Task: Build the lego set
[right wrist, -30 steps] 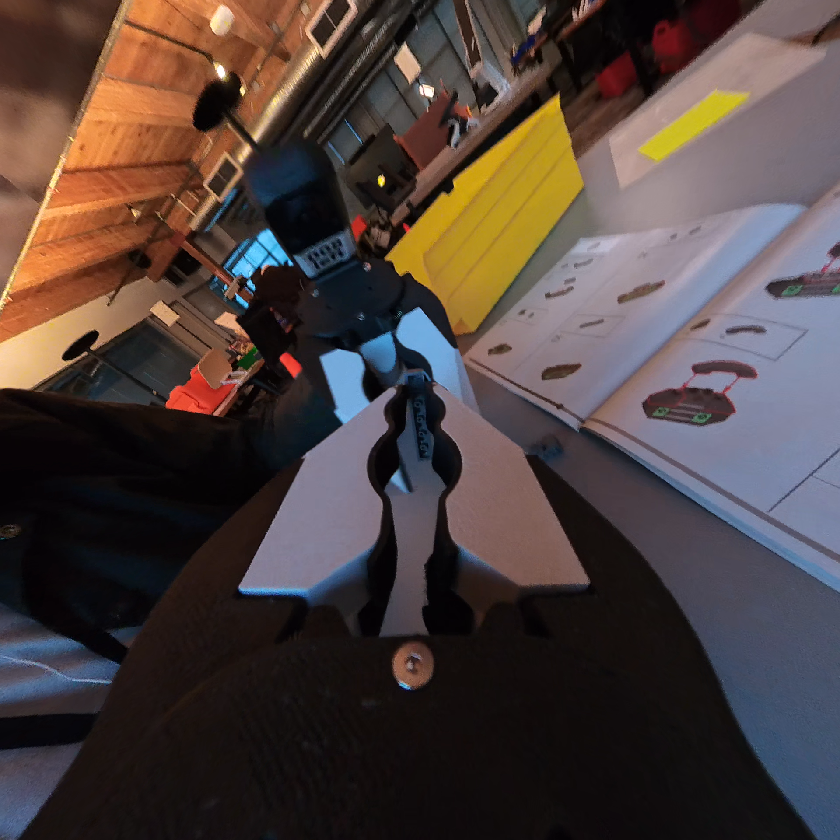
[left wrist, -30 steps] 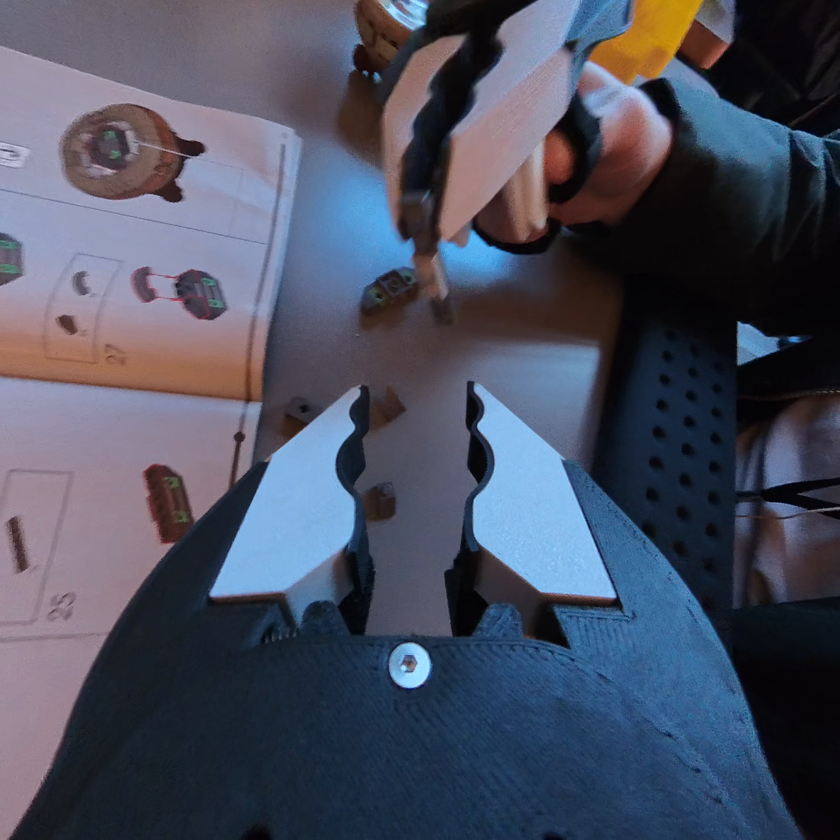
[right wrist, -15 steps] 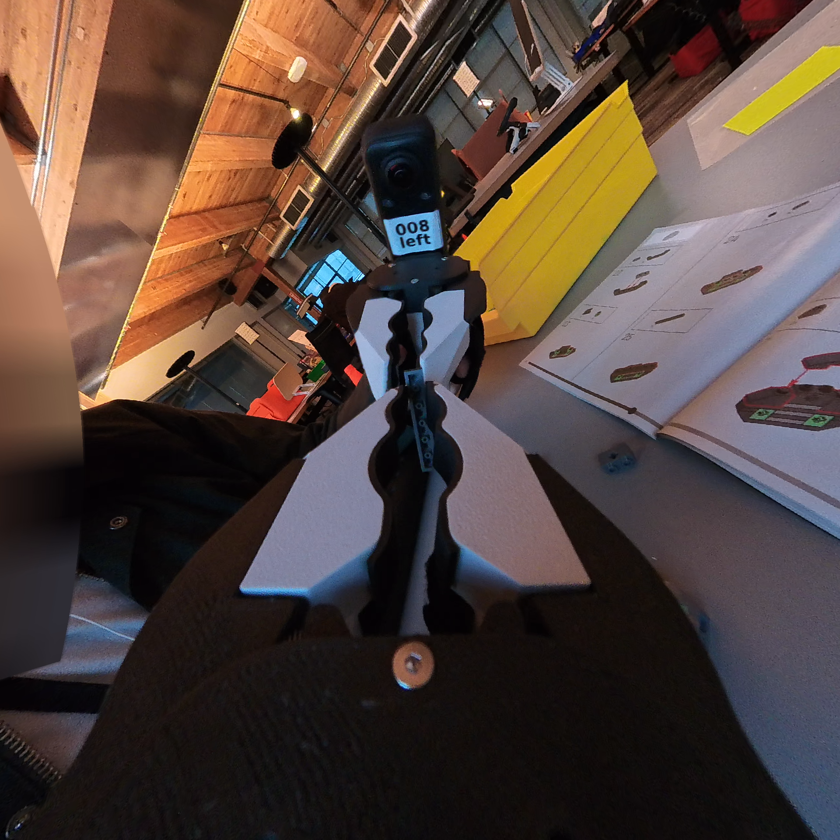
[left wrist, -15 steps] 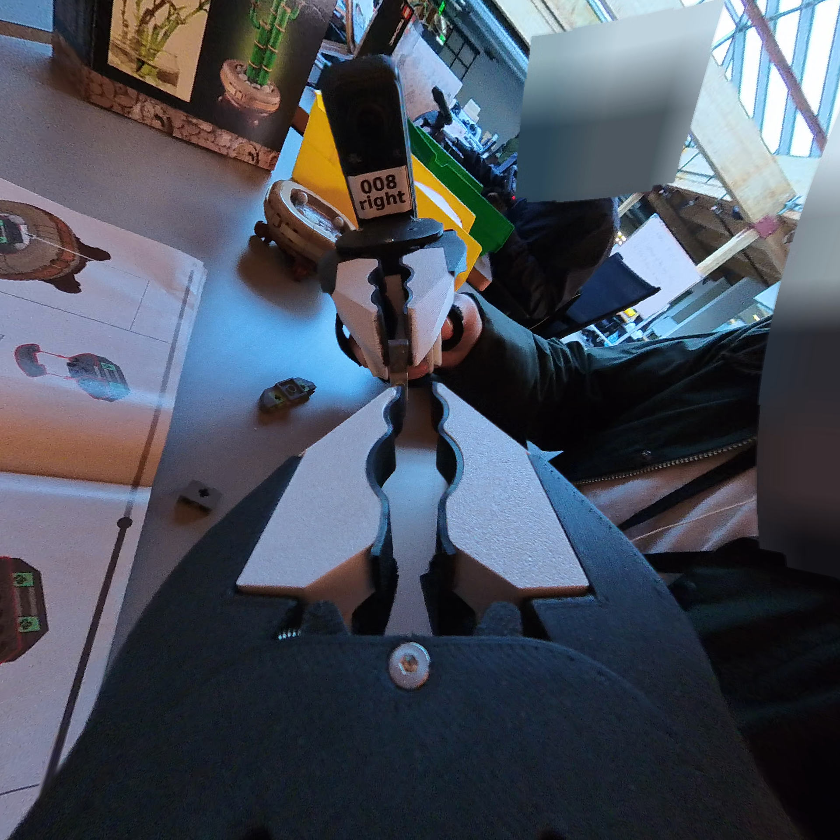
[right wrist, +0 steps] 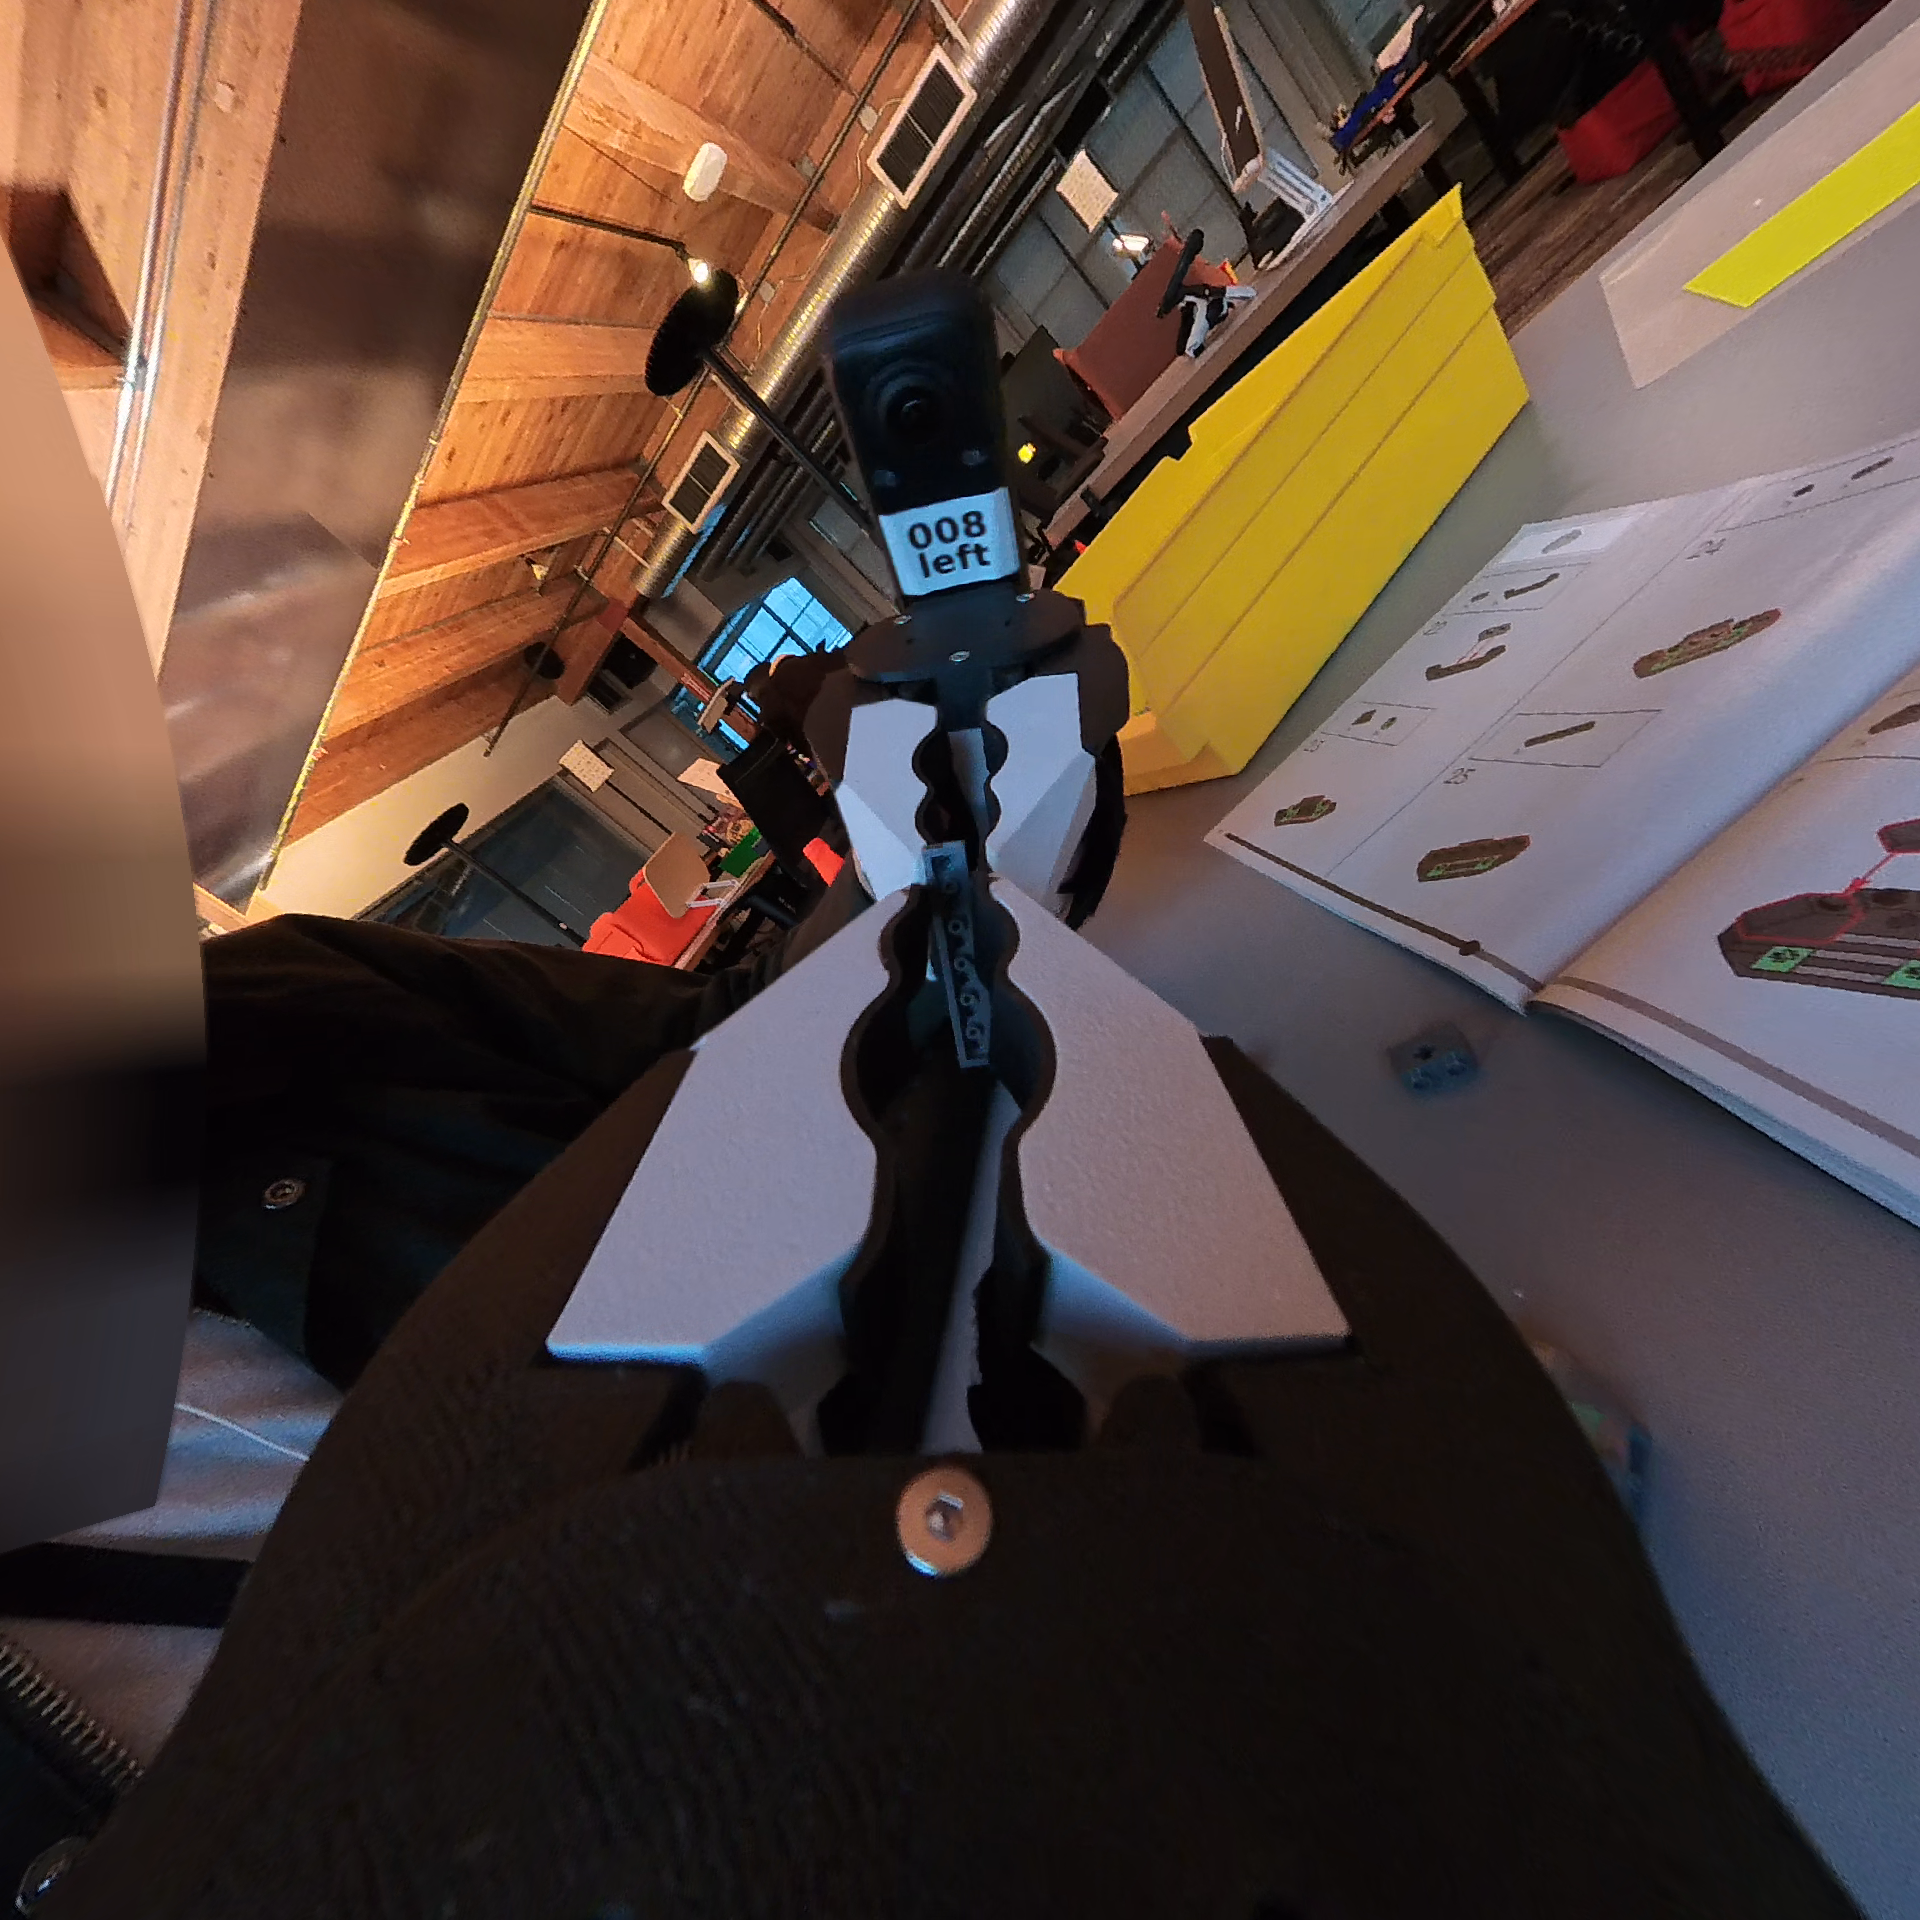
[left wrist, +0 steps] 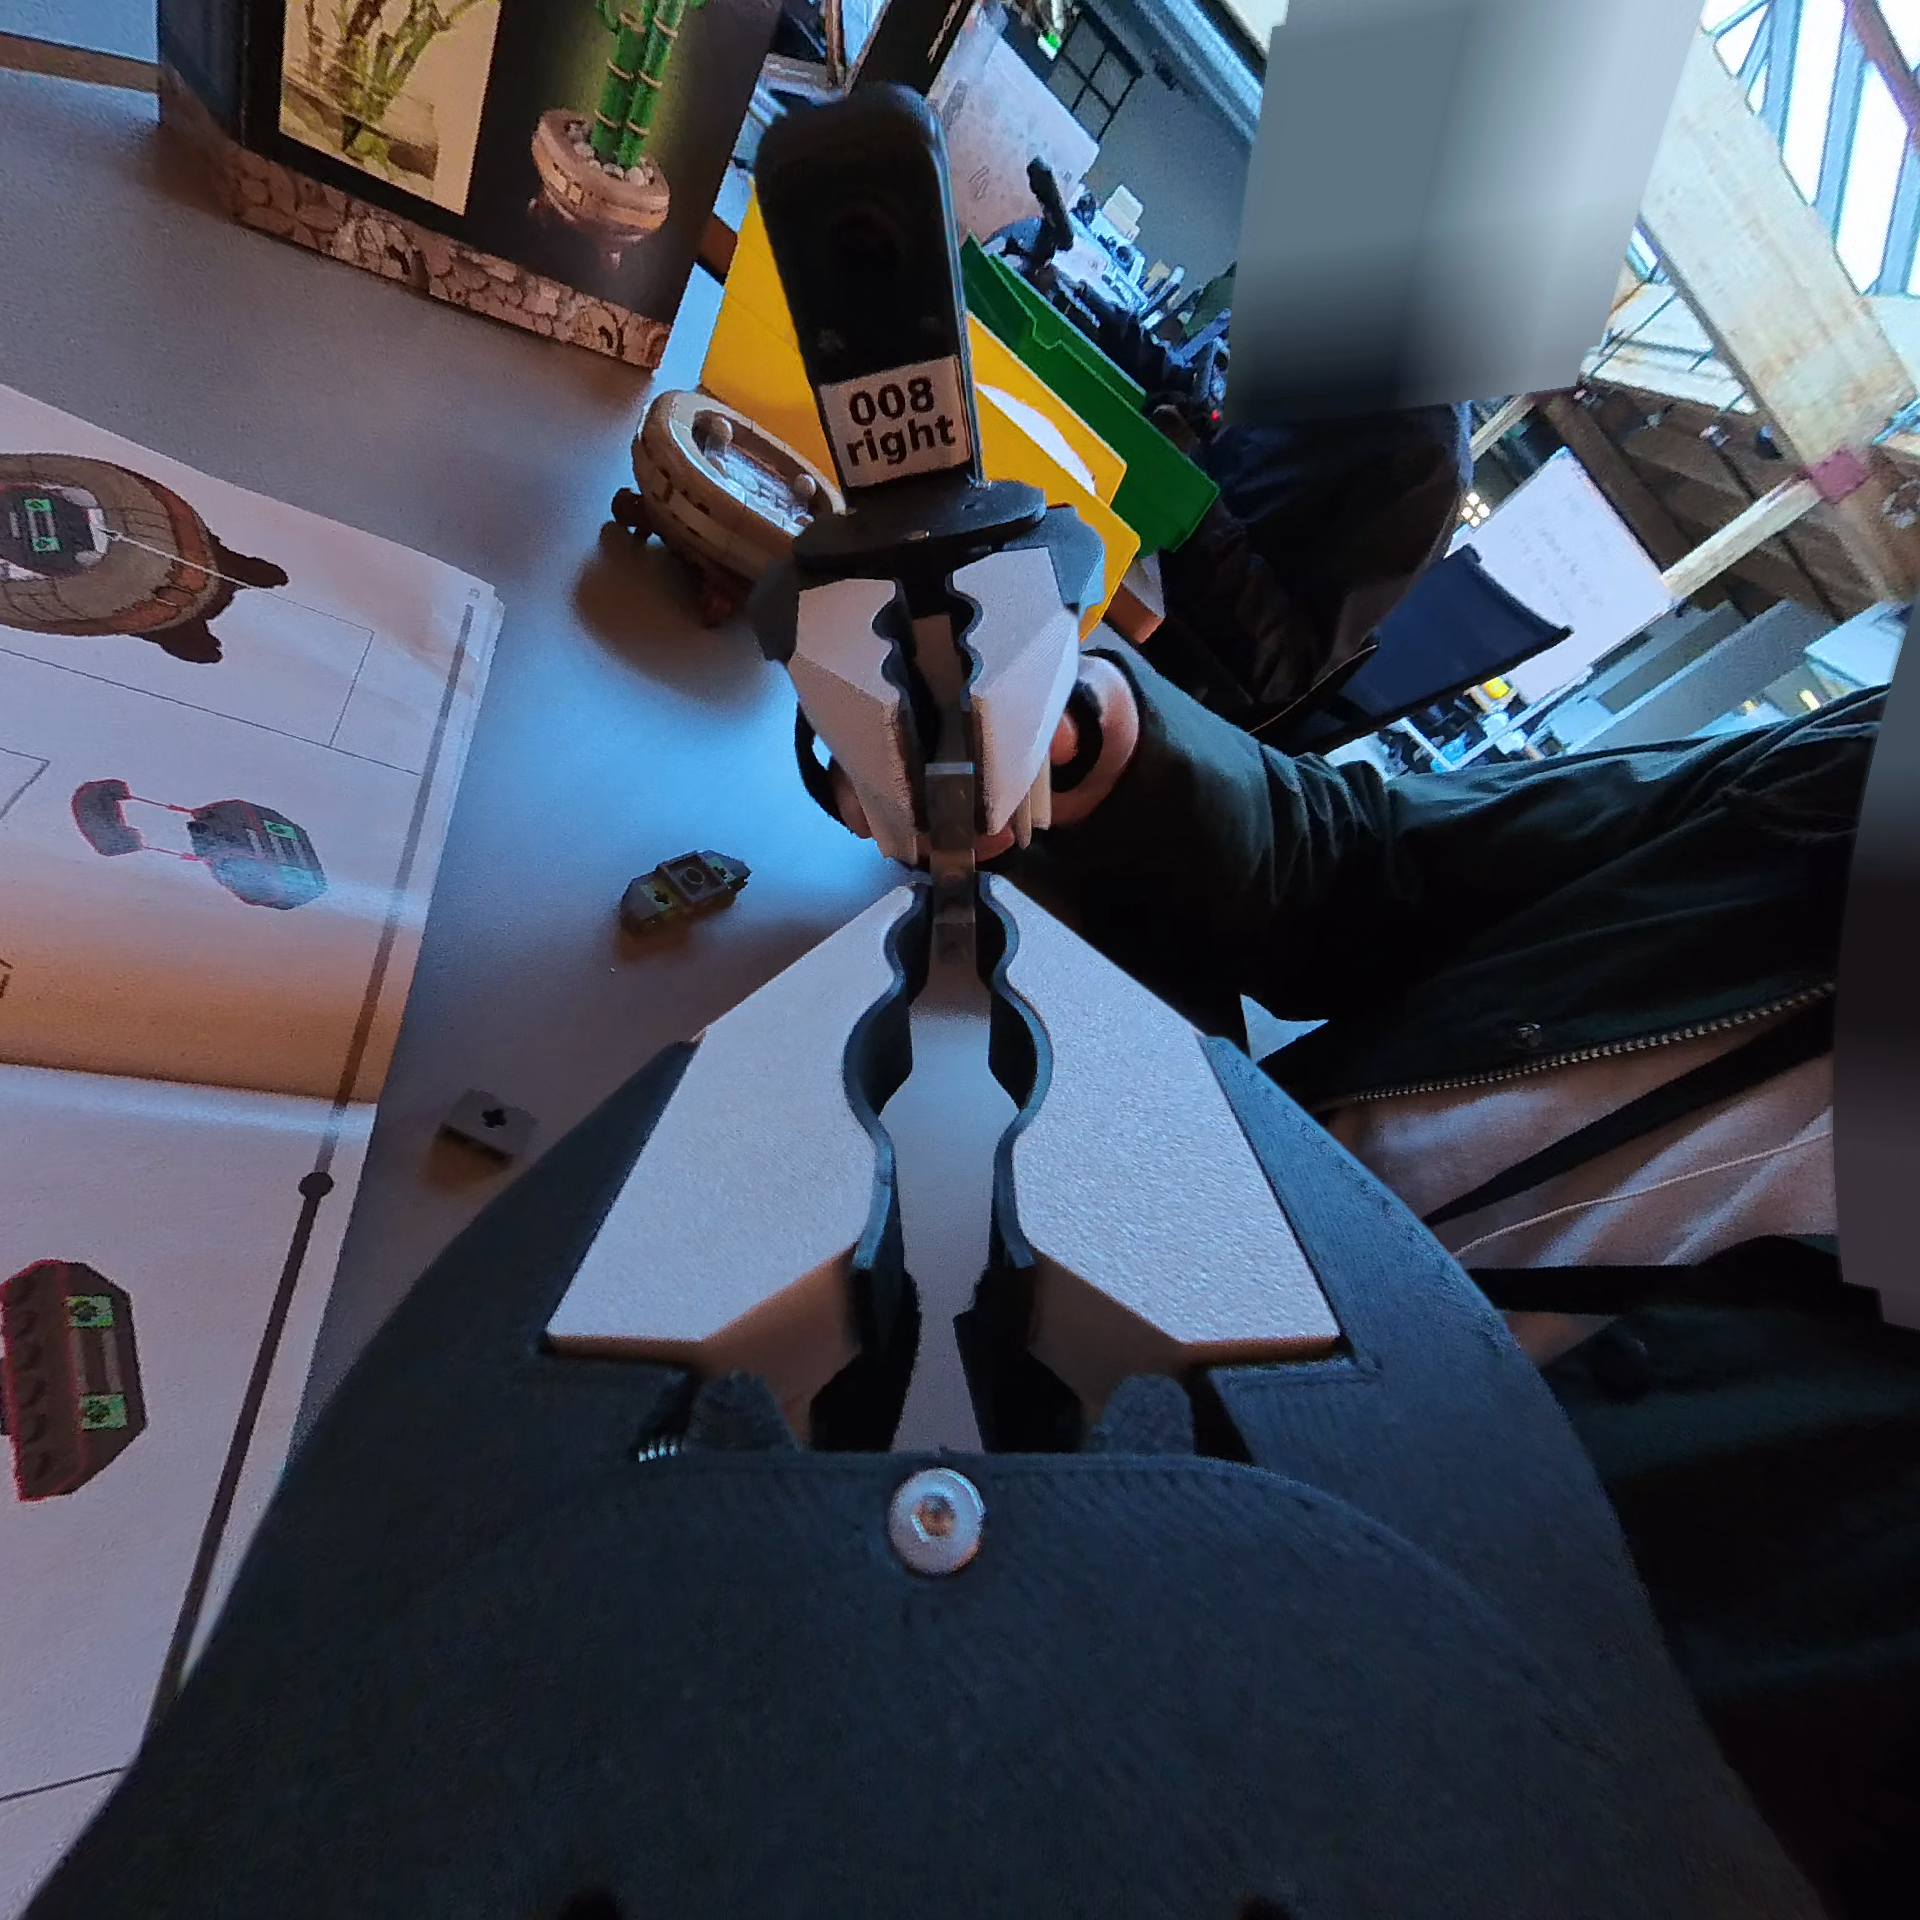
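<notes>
A long thin grey studded plate (right wrist: 963,971) is held in the air between my two grippers, which face each other tip to tip. My right gripper (right wrist: 951,902) is shut on the plate along its length. It also shows in the left wrist view (left wrist: 940,836), with a hand behind it. My left gripper (left wrist: 951,906) is closed on the plate's far end (left wrist: 952,914) and shows opposite in the right wrist view (right wrist: 951,844). A small dark sub-assembly with green parts (left wrist: 686,888) lies on the grey table (left wrist: 582,748) below.
An open instruction booklet (left wrist: 208,831) lies at the left, and also shows in the right wrist view (right wrist: 1662,883). A small grey piece (left wrist: 486,1122) sits by its edge. A tan round build (left wrist: 727,499), the set's box (left wrist: 447,135) and a yellow bin (left wrist: 1039,457) stand behind. My two grippers' fingertips are within a few centimetres of each other. The small grey piece (left wrist: 486,1122) is about equally far from each gripper, around 11 cm.
My left gripper rose from the table and closed from wide open onto the end of the plate. The right gripper swung round to face it and came closer.
</notes>
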Tool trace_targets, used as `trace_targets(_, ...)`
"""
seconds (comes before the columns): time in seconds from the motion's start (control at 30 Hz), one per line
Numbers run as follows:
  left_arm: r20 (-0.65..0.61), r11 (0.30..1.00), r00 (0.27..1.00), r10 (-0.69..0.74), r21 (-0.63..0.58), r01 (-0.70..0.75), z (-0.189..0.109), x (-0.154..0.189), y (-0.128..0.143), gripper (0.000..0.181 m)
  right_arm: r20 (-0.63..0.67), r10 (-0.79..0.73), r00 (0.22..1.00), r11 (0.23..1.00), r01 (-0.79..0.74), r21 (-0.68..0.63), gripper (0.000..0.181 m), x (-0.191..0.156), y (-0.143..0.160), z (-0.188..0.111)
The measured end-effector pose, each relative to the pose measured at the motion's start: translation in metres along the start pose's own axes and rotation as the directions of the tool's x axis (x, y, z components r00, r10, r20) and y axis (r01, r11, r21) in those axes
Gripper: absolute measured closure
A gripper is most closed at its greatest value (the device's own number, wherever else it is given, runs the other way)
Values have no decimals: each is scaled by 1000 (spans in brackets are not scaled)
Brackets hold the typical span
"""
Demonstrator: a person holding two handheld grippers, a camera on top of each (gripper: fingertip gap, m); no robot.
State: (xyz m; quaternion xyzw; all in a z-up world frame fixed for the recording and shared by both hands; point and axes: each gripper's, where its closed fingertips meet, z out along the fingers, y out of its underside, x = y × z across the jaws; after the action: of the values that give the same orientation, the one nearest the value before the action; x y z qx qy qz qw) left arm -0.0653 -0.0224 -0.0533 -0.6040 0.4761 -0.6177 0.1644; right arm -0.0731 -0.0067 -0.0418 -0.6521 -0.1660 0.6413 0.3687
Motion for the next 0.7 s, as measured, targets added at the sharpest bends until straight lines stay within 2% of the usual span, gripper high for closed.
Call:
trace_targets(0.17,8,999,1000,-27,28,27,-6,-4,-4,175,-11,1,1000,1000,-2,-31,168,4,6,2)
trace_targets(0.47,11,1000,1000,-16,-5,16,-3,-2,1,175,10,53,999,998,-53,-45,175,4,9,3)
trace_targets(0.7,6,999,1000,-26,25,26,0,-2,-3,175,10,72,997,997,-71,-38,175,3,6,-1)
